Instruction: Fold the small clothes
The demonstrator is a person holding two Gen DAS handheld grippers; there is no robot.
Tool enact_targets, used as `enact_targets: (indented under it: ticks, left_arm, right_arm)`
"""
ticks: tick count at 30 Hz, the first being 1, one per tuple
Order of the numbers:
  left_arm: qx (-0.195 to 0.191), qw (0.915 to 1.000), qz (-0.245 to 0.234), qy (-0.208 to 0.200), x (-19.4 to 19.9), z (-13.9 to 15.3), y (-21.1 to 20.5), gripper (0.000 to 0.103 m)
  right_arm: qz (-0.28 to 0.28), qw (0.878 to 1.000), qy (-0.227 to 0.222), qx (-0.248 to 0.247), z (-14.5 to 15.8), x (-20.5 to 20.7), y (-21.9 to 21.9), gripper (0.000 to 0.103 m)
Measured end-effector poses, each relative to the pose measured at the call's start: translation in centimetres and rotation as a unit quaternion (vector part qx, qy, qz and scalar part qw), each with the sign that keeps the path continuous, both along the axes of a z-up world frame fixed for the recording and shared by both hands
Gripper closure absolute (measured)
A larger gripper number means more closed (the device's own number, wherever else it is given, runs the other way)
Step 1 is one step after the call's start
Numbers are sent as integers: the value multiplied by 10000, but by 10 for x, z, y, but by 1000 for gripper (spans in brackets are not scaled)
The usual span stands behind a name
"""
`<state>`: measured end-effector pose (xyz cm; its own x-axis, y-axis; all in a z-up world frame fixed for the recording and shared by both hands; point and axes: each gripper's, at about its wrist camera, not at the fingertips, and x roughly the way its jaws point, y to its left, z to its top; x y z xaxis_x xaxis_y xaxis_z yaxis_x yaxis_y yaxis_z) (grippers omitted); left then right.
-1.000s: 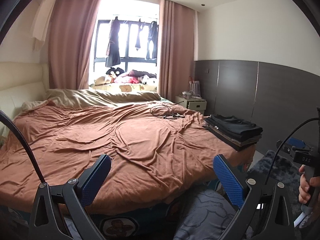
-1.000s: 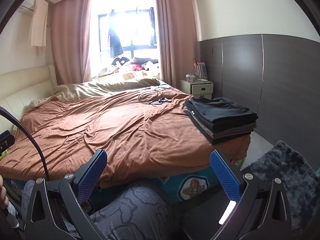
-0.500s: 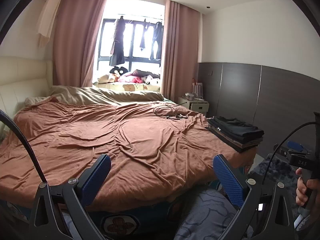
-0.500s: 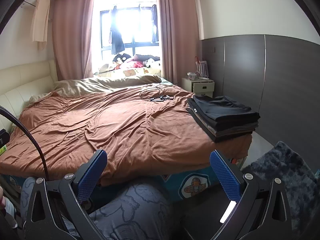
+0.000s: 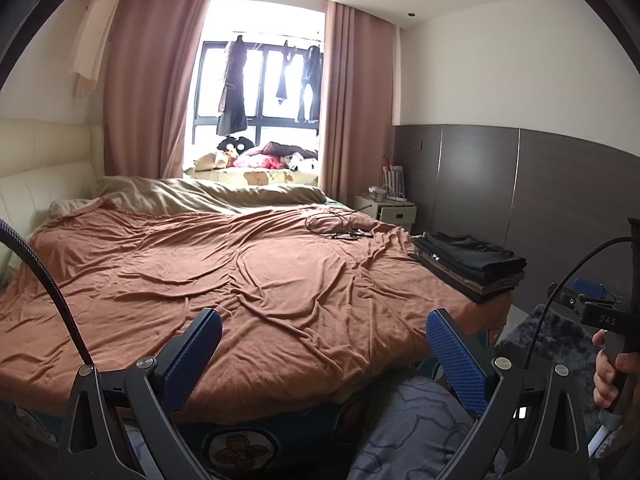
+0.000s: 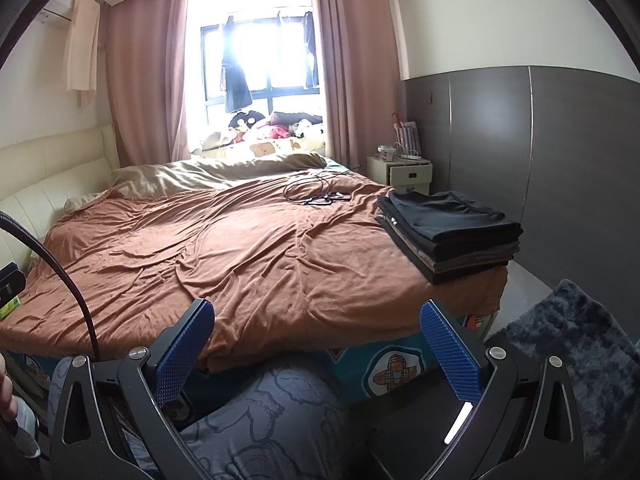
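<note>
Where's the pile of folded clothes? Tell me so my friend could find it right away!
Find the big bed with the wrinkled rust-brown blanket. Follow it to the near corner on the side by the dark grey wall panels. There sits the neat stack of folded black and grey clothes, the only tidy, dark, square pile; the tangled black cables farther back are loose and thin.

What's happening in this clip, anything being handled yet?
Nothing is being handled right now. The left gripper and right gripper are both open and empty, held above the person's lap at the foot of the bed. A stack of folded dark clothes sits on the bed's right corner.
</note>
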<state>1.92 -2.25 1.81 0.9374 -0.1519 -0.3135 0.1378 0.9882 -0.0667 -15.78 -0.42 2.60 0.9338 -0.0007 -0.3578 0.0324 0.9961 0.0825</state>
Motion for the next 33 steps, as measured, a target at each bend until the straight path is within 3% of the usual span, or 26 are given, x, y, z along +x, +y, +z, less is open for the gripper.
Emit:
enact_targets:
  ticks: [33]
  left_arm:
    - [64, 10000, -41, -59, -14, 8, -4, 0]
  right_arm:
    - [-4, 9999, -86, 73, 1, -10, -5, 0]
